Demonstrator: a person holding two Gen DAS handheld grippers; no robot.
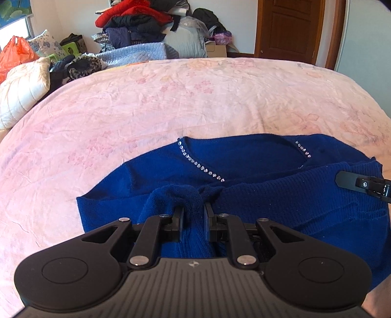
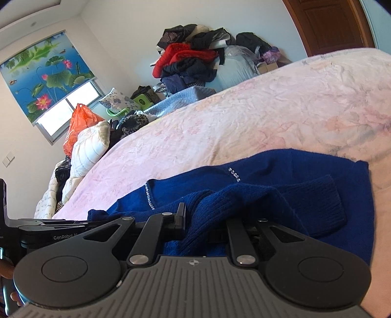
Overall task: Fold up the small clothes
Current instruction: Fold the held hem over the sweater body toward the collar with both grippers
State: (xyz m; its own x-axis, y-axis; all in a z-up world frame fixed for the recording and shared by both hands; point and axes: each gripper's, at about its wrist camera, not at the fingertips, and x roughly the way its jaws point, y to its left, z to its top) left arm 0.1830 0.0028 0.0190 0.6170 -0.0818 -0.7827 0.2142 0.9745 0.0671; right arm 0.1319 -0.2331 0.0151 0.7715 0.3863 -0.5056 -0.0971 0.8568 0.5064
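A royal-blue knit sweater [image 1: 244, 161] with a rhinestone neckline lies on the pink bedspread [image 1: 171, 97], its neck toward the far side. My left gripper [image 1: 194, 208] is shut on a bunched fold of the sweater's near edge. My right gripper [image 2: 195, 215] is shut on a ribbed part of the same sweater [image 2: 293, 171], and the knit drapes over its right finger and hides it. The right gripper's tip also shows at the right edge of the left wrist view [image 1: 361, 183], resting on the ribbed fold.
A white pillow [image 1: 22, 93] and an orange bag [image 1: 14, 53] lie at the bed's left side. A heap of clothes [image 1: 136, 22] is piled beyond the far edge. A wooden door [image 1: 290, 27] stands at the back right. A window with a lotus blind [image 2: 44, 73] is at the left.
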